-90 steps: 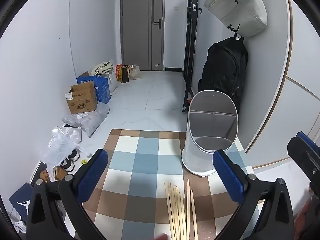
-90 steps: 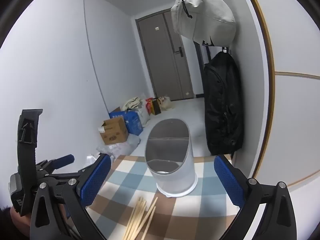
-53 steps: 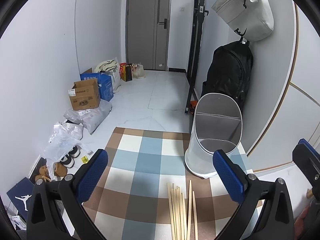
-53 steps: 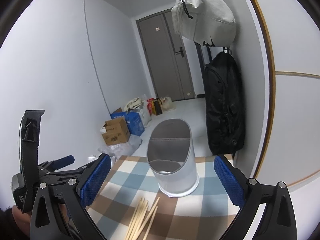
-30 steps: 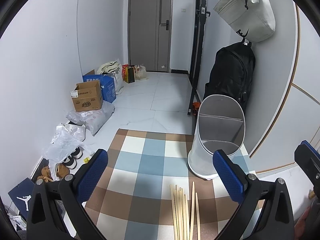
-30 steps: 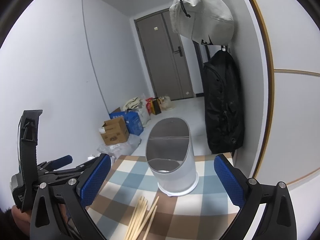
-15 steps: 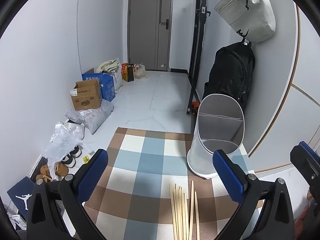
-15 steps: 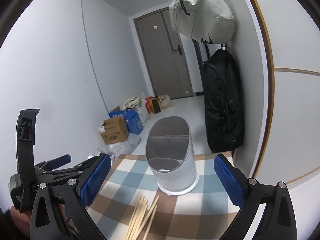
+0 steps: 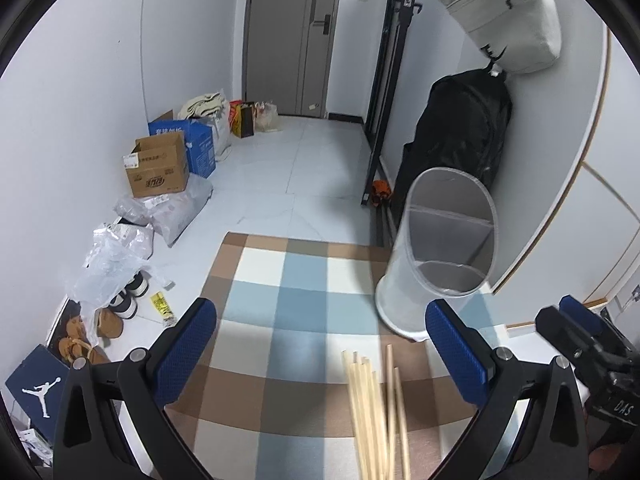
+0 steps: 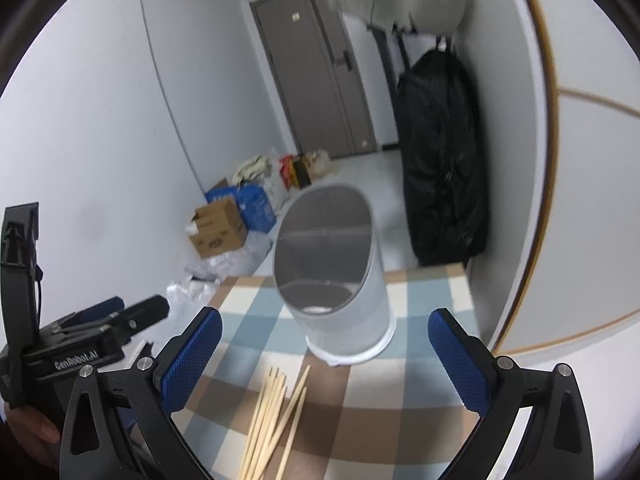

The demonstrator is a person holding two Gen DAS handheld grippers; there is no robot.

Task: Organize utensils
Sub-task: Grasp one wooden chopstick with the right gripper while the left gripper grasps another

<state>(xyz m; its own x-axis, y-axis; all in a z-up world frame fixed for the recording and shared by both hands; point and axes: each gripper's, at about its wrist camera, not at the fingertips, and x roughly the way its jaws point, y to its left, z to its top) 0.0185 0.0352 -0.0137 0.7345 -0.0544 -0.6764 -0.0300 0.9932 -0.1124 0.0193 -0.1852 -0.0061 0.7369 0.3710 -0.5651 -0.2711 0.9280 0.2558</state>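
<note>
The left gripper (image 9: 320, 354) is hanging above the checked cloth (image 9: 296, 292) with its blue-padded fingers (image 9: 186, 350) spread wide and nothing between them. The right gripper (image 10: 326, 354) is doing the same, jaws wide apart and empty, and its black body is showing at the right edge of the left wrist view.

Using the white utensil holder (image 9: 436, 256) as the landmark: a loose bundle of wooden chopsticks (image 9: 374, 408) is lying flat on the cloth just in front of the holder, nearer the cameras, tips pointing roughly toward it but not touching it. The sticks are fanning slightly, one or two lying apart from the rest on the holder's side.

The holder is standing upright on the far right part of the cloth, its slanted oval mouth facing the grippers. A divider wall is splitting its inside into compartments, and those that can be seen are holding nothing.

Behind the holder a black backpack (image 9: 460, 128) is hanging against the wall, with a grey bag (image 9: 508, 20) hanging above it. Well to the left of the holder, on the floor, an open cardboard box (image 9: 158, 168) is sitting in front of a blue box (image 9: 196, 144); what is inside them cannot be made out.
</note>
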